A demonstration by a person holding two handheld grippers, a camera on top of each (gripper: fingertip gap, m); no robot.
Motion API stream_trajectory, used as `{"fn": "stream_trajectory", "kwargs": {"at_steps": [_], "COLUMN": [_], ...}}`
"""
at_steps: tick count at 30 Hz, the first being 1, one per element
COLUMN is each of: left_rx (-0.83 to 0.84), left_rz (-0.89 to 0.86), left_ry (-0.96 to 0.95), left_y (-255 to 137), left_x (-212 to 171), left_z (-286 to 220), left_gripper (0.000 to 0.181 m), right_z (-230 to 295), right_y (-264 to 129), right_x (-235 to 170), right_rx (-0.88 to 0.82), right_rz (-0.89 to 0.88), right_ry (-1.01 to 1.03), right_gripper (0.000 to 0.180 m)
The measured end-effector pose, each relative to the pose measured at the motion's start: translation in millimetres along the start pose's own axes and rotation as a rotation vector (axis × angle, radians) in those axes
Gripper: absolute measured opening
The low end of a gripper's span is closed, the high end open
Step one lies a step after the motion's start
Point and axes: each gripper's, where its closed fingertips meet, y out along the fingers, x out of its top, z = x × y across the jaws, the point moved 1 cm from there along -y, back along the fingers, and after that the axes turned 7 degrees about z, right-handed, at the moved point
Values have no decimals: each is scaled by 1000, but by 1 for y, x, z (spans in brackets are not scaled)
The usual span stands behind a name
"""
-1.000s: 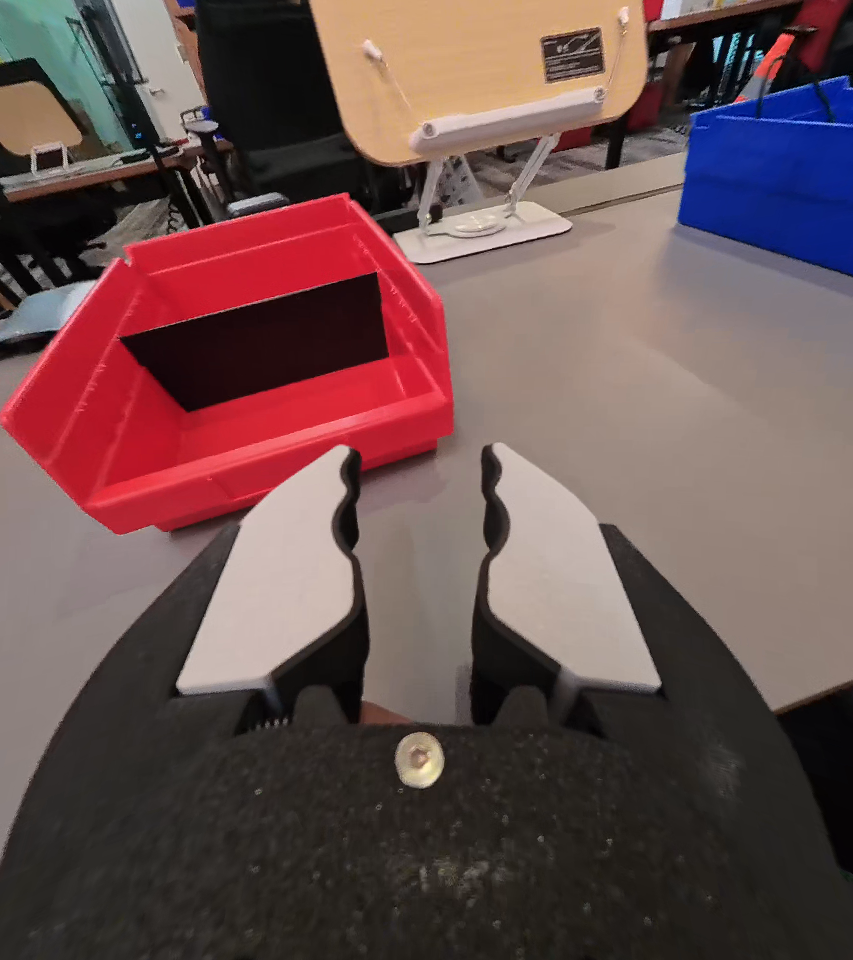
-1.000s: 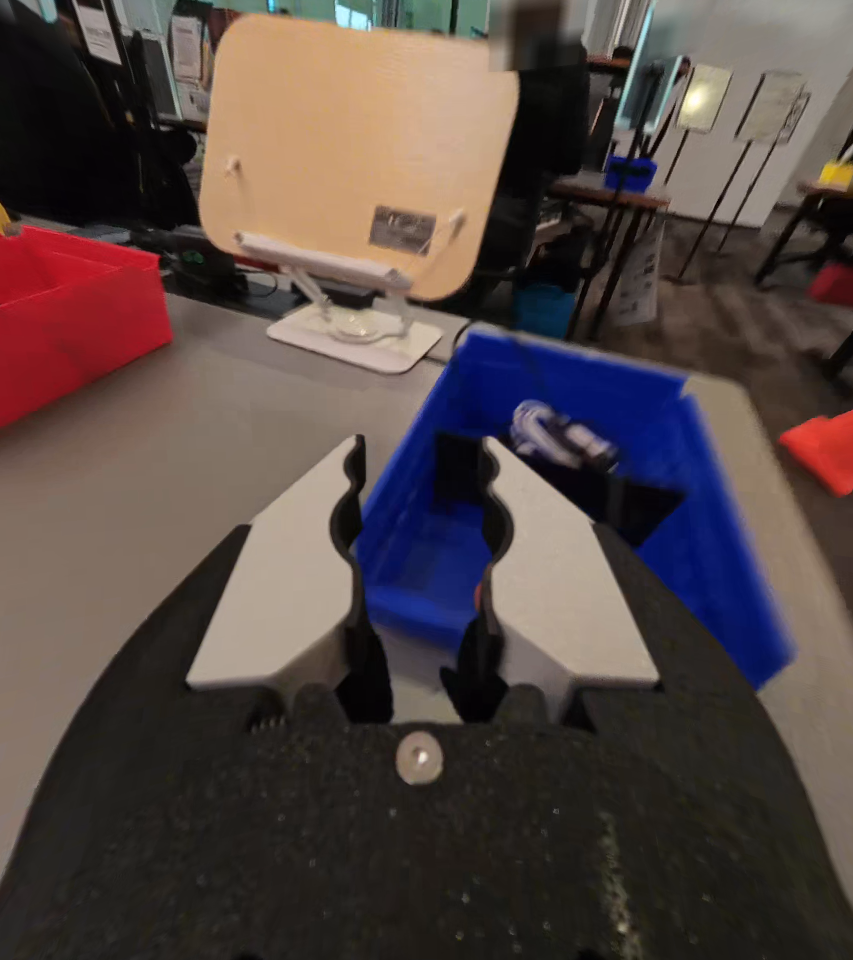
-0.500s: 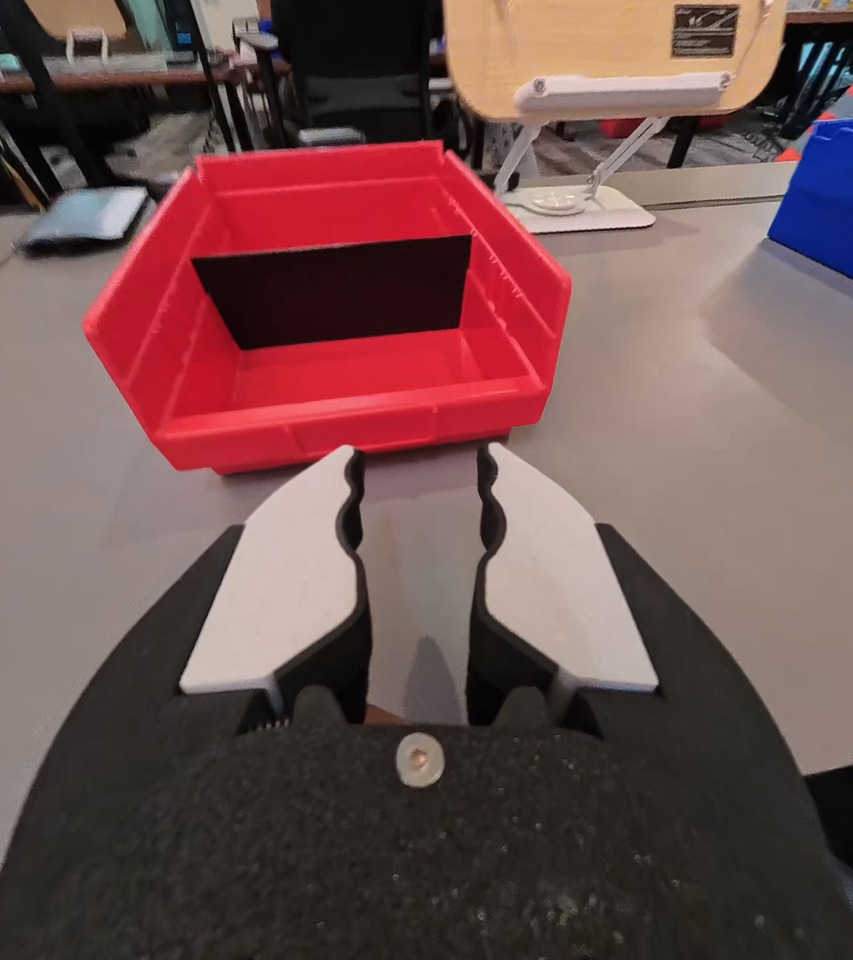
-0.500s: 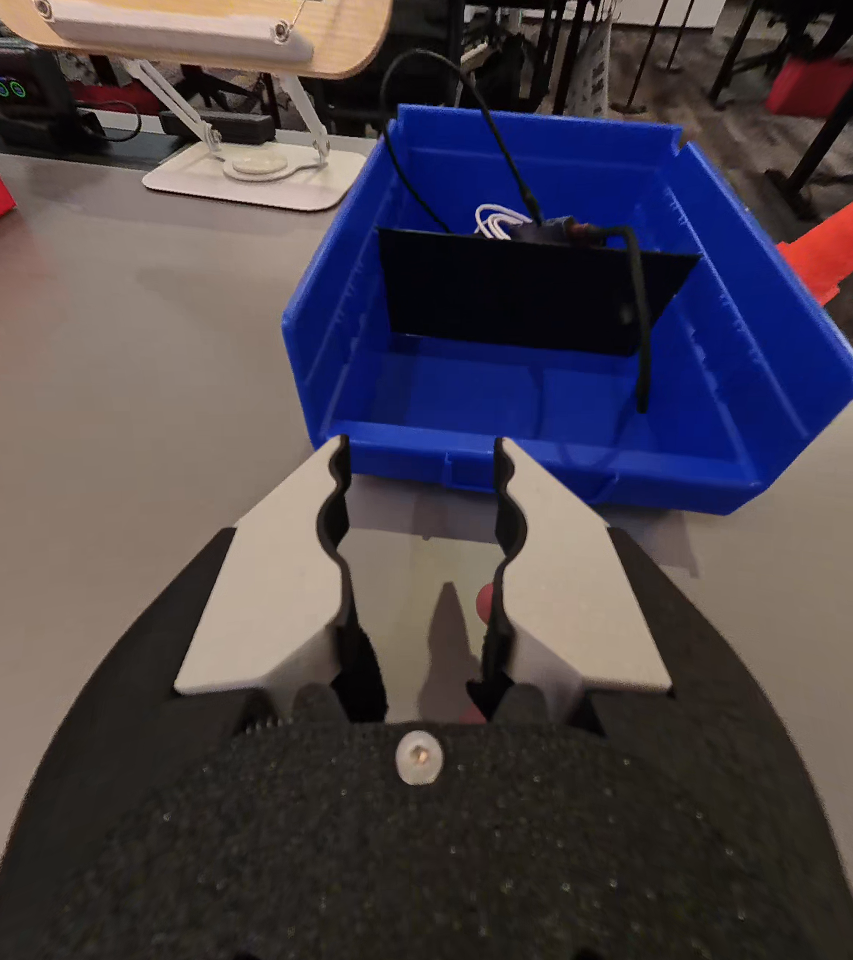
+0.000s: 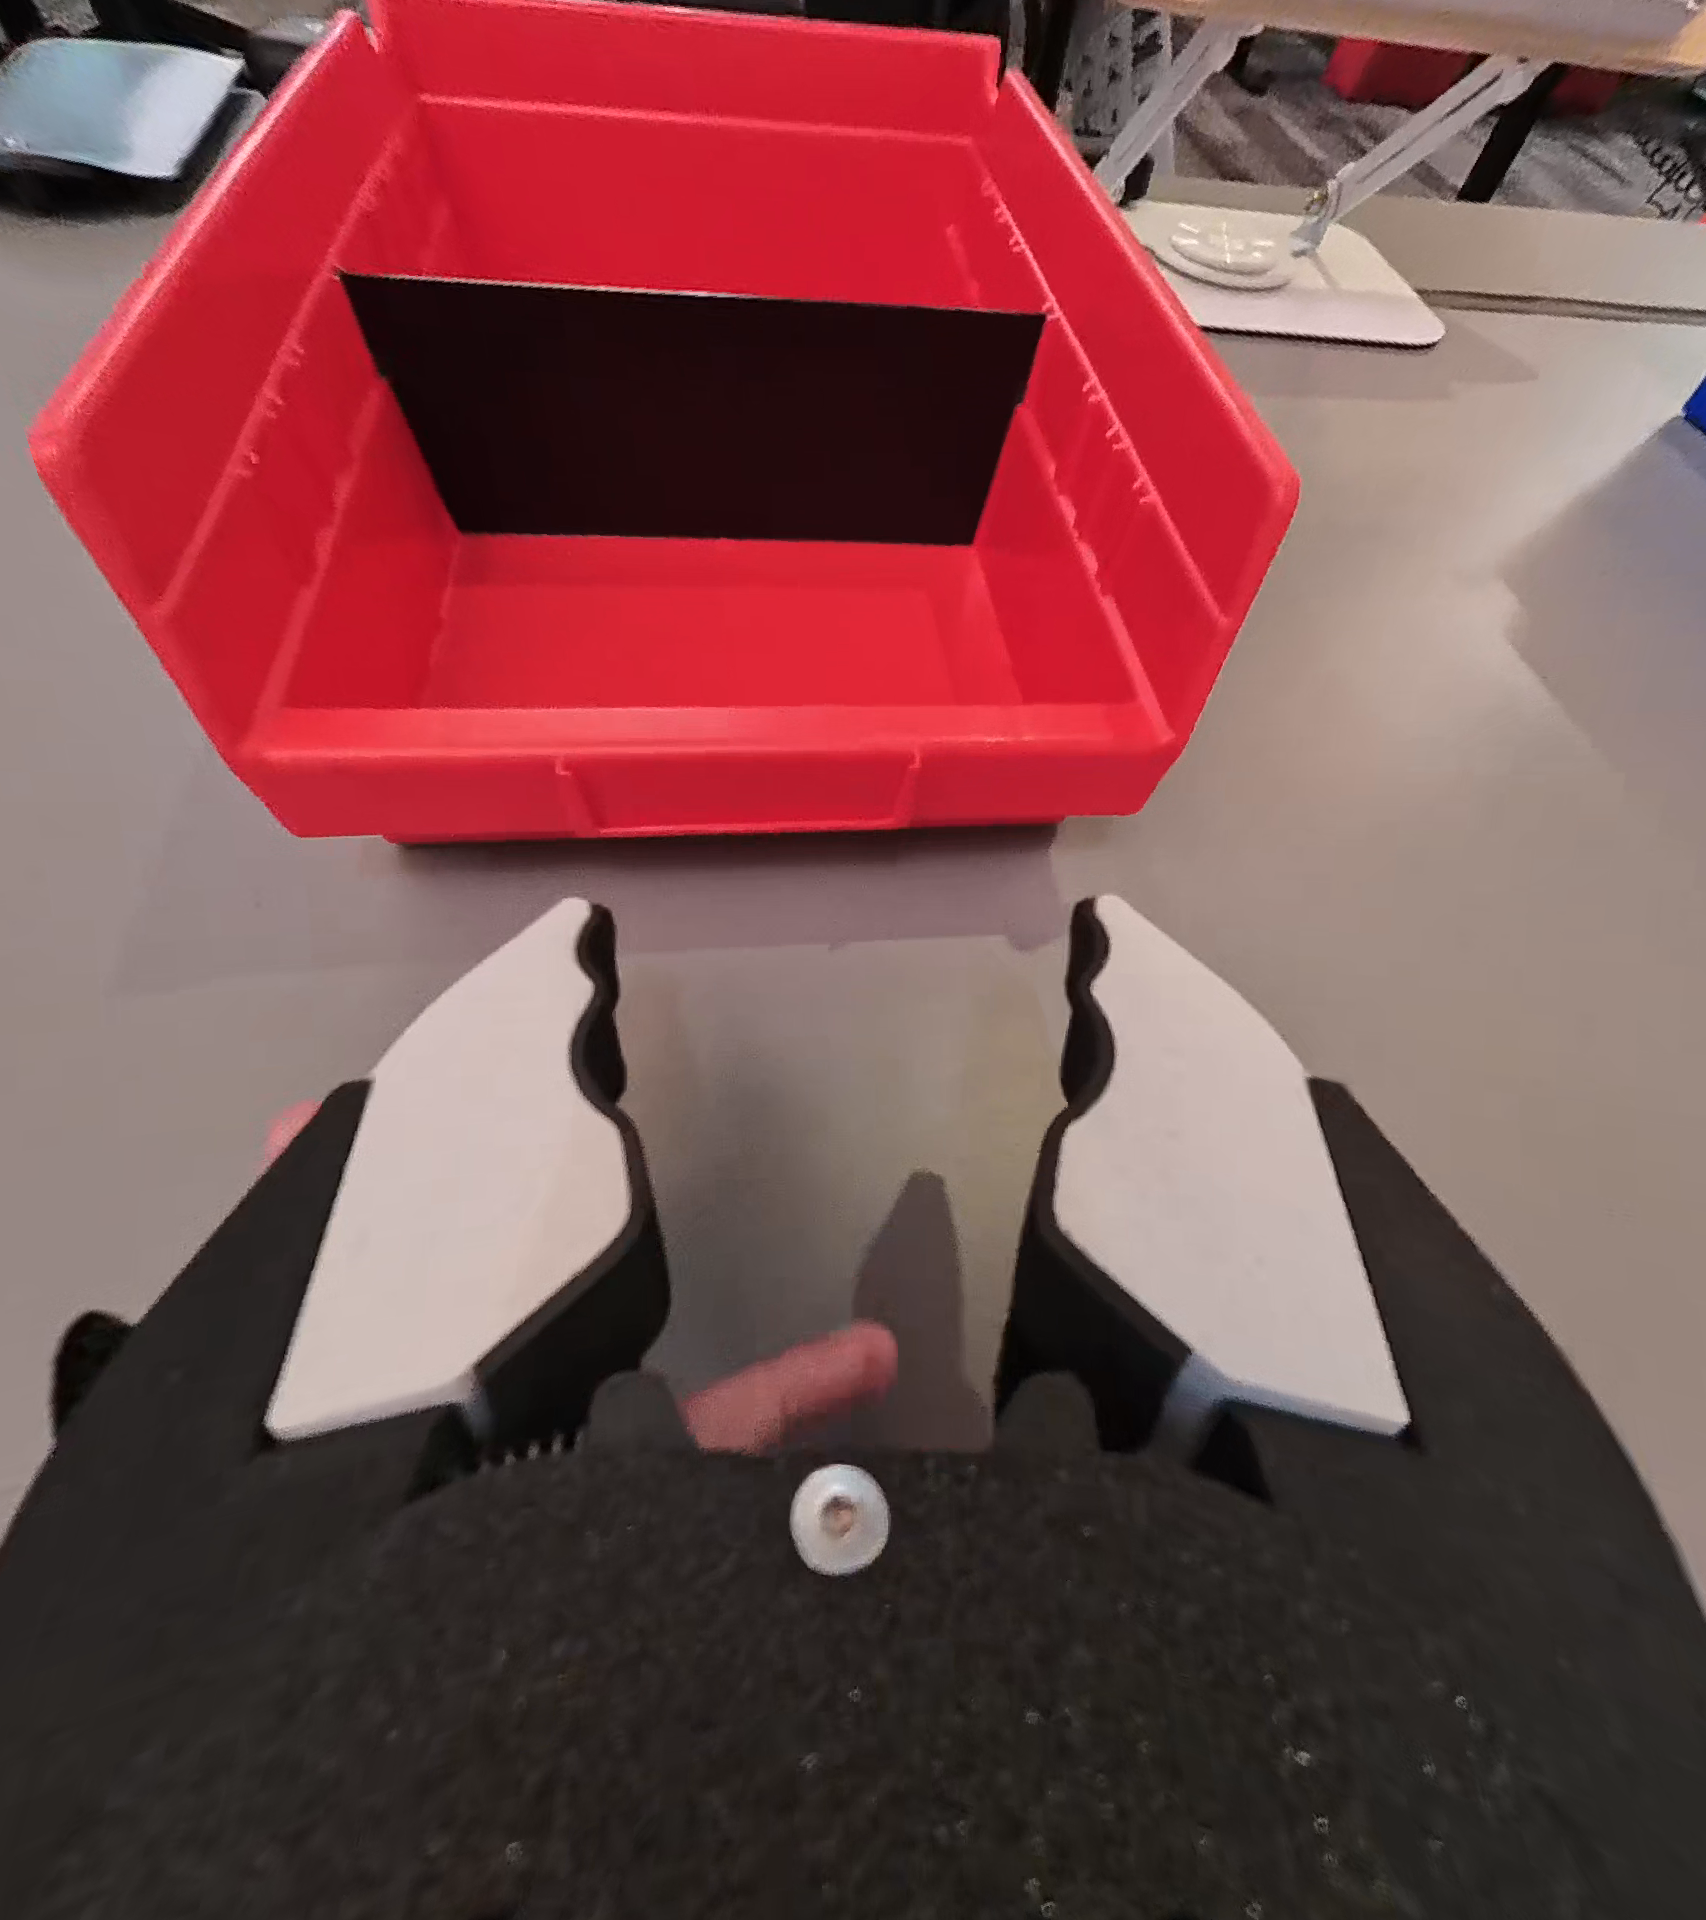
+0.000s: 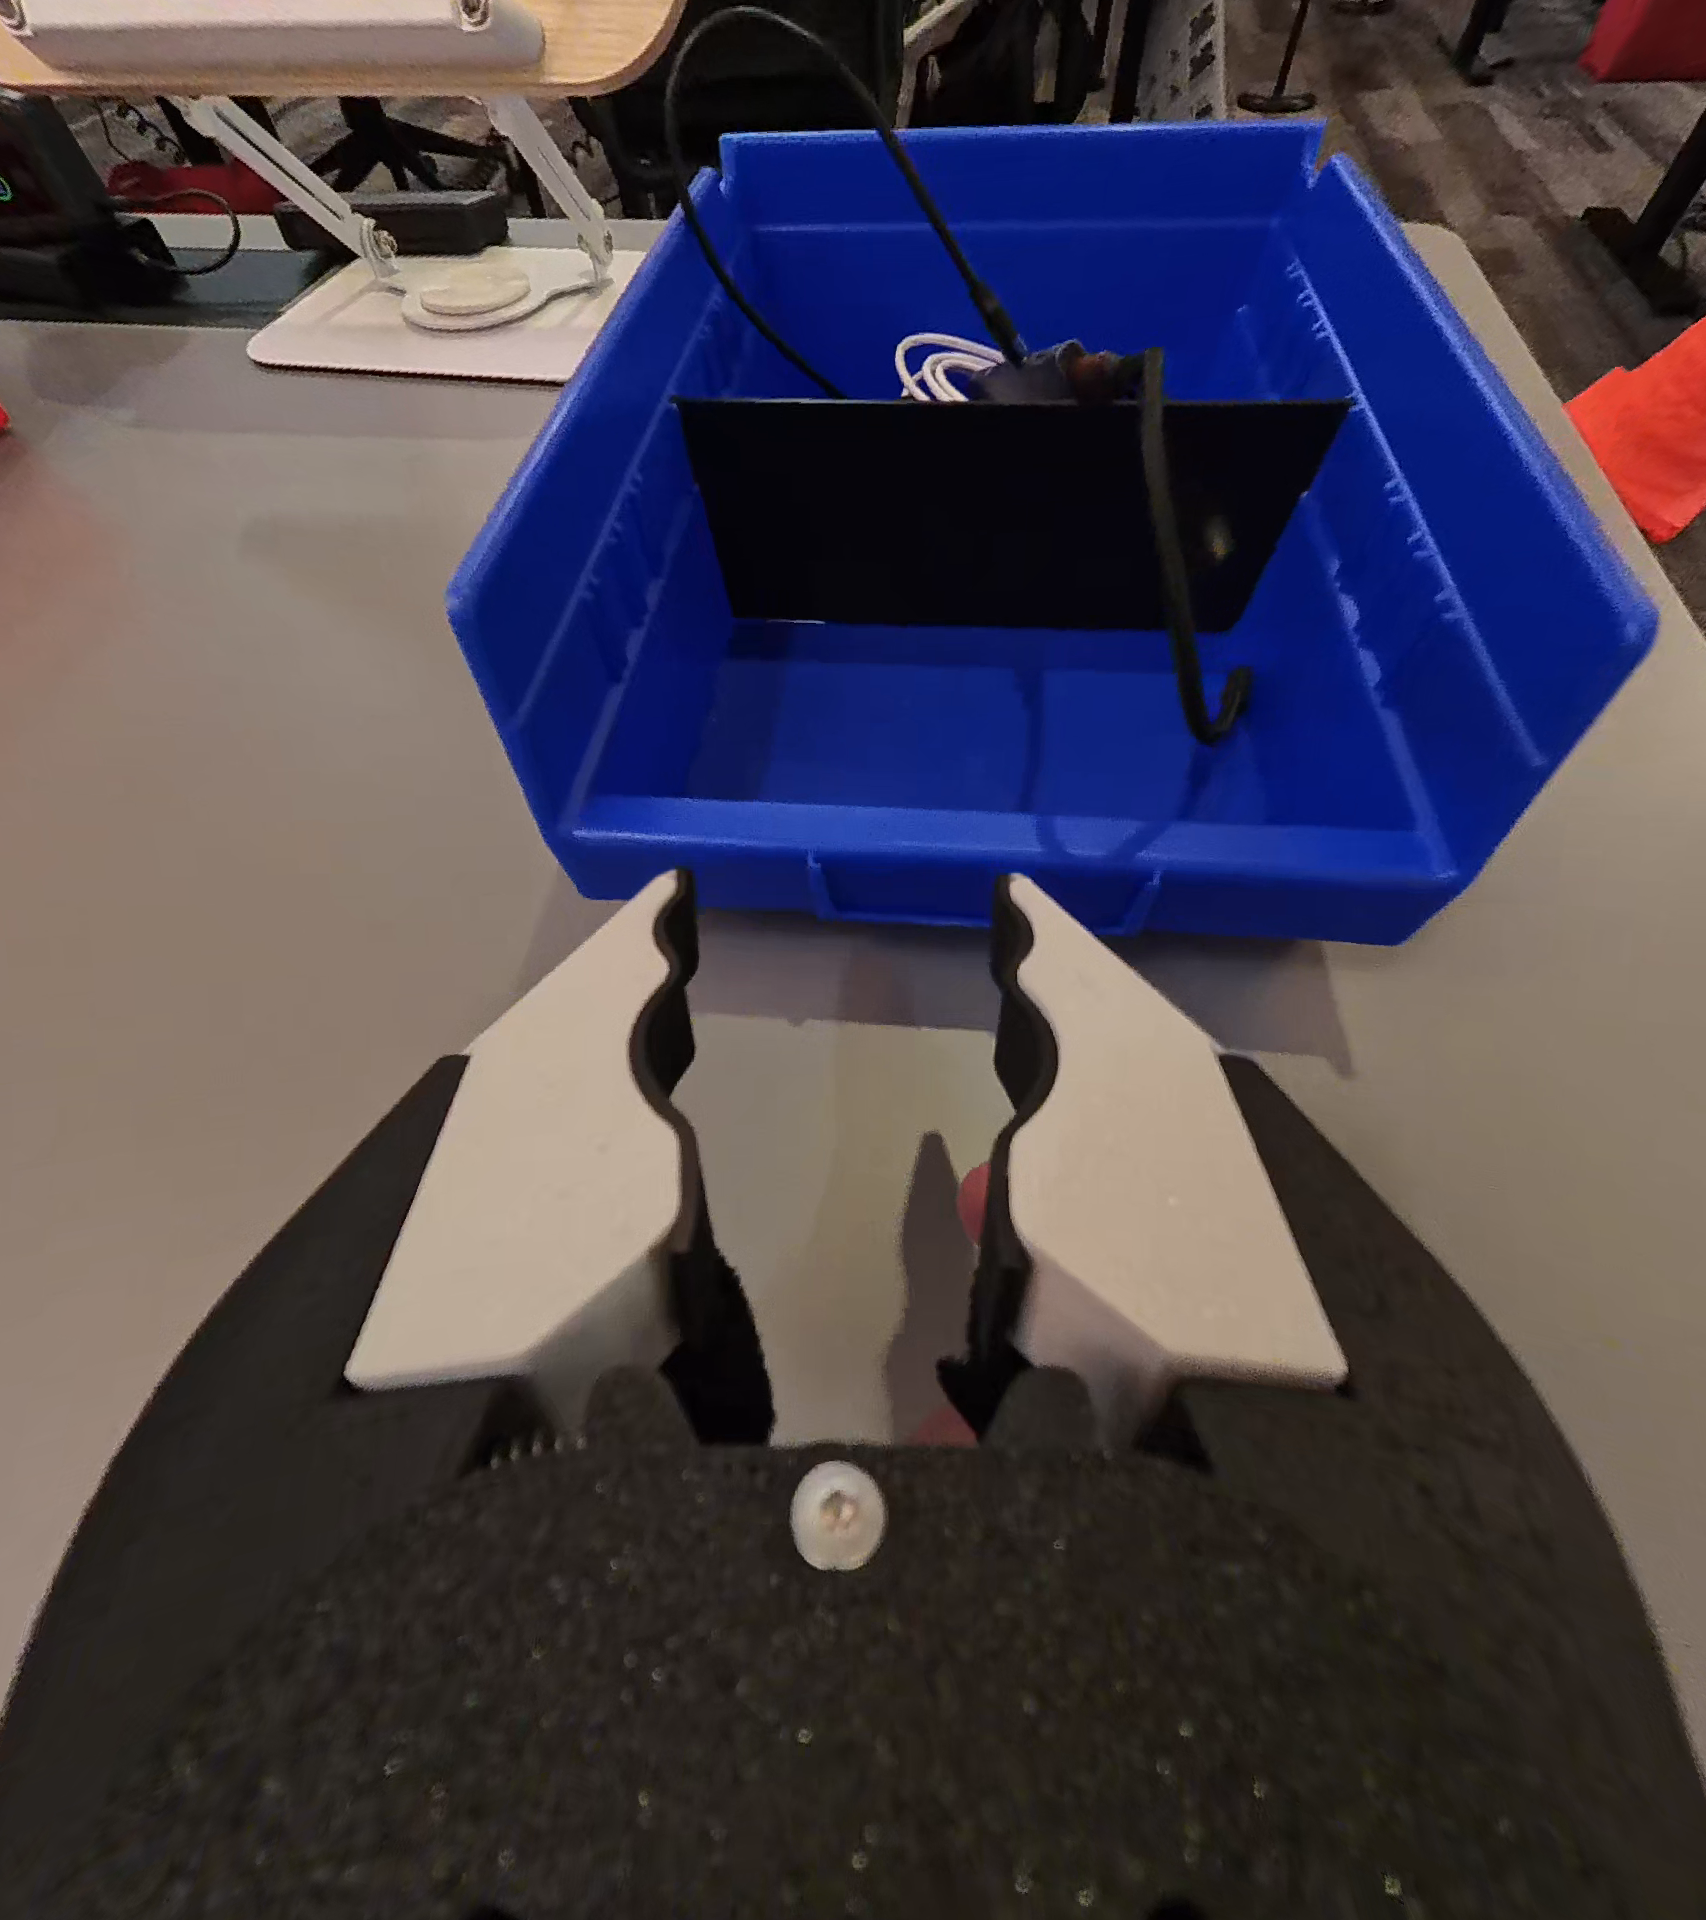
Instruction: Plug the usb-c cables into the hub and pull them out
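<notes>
The left gripper [image 5: 844, 925] is wide open and empty, just short of the red bin [image 5: 683, 790], whose near compartment holds nothing. The right gripper [image 6: 844, 899] is partly open and empty, at the near wall of the blue bin [image 6: 1015, 842]. A black cable [image 6: 1166, 540] drapes over its divider [image 6: 932, 520]; a white cable [image 6: 937, 374] and the hub [image 6: 1046, 374] lie in the far compartment.
</notes>
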Motion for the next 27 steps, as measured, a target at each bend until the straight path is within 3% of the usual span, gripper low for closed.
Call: {"fn": "stream_trajectory", "kwargs": {"at_steps": [10,14,17,21,24,27], "left_rx": [-41,-59,-27,-23,-24,-83], "left_rz": [-13,-6,-12,-80,-98,-106], "left_ry": [11,31,101,128,157,196], "left_y": [-5,-9,-10,-21,-26,-25], "left_x": [2,-1,-2,6,7,4], "left_z": [-15,-24,-29,-39,-52,-89], "left_gripper": [76,78,77,78,83,81], "right_z": [3,55,92,95,106,134], "right_y": [-3,-9,15,56,57,30], "right_x": [-1,15,25,34,32,18], "right_rx": [-2,75,141,93,177,348], "right_rz": [-2,-63,-39,19,36,50], "right_ry": [-15,-99,-120,-103,-91,-88], "right_gripper": [60,62,63,61,60,57]}}
